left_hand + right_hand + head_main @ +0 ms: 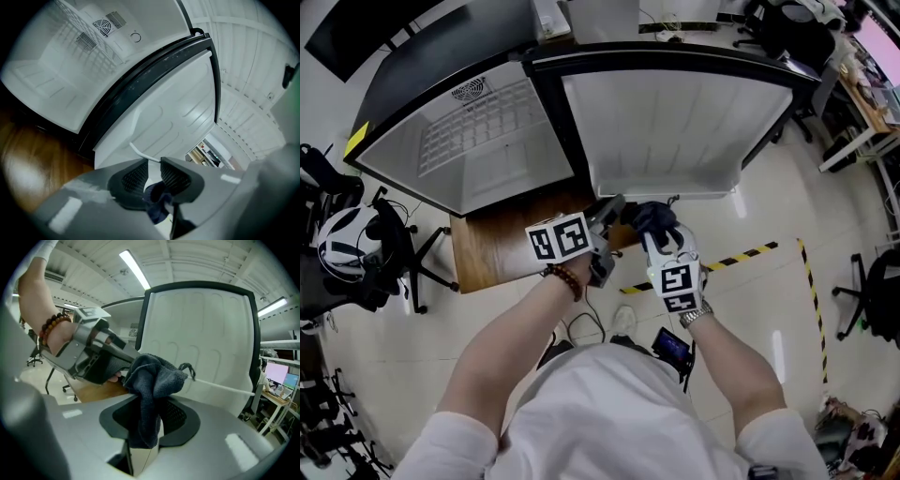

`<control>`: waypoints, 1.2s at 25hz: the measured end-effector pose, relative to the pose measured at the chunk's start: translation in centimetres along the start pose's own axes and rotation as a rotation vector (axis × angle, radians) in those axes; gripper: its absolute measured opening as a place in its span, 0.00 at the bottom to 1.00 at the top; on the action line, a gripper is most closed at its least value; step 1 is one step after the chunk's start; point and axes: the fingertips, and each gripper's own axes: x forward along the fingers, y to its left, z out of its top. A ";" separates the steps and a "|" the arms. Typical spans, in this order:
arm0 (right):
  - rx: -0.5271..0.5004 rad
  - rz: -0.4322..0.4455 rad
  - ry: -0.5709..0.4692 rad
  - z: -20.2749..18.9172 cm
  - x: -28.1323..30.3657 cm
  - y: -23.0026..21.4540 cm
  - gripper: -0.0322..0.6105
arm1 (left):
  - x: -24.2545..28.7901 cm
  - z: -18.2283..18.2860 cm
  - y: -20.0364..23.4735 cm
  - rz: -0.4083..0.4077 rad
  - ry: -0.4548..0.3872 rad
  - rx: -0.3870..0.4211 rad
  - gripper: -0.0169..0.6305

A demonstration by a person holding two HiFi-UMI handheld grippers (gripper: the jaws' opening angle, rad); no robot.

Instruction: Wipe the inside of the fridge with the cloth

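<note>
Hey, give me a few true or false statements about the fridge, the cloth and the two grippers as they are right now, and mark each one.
1. The right gripper grips a dark cloth. True.
2. The fridge door is shut. False: it stands wide open.
3. The fridge stands on a wooden table. True.
4. The fridge is packed with food. False: only a white wire shelf shows inside.
5. The left gripper is far from the cloth. False: it is right at the cloth, with a bit of it between its jaws.
</note>
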 end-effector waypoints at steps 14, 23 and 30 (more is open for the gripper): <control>0.120 0.066 -0.104 3.4 9.5 2.7 0.23 | -0.9 1.2 -0.3 -0.015 0.050 -0.096 0.11; 0.073 0.062 -0.121 4.2 12.4 2.5 0.23 | -1.5 0.7 0.3 -0.017 0.090 -0.116 0.09; 0.046 -0.025 -0.104 3.5 12.0 -0.4 0.23 | -1.4 0.5 0.5 -0.021 0.085 -0.120 0.09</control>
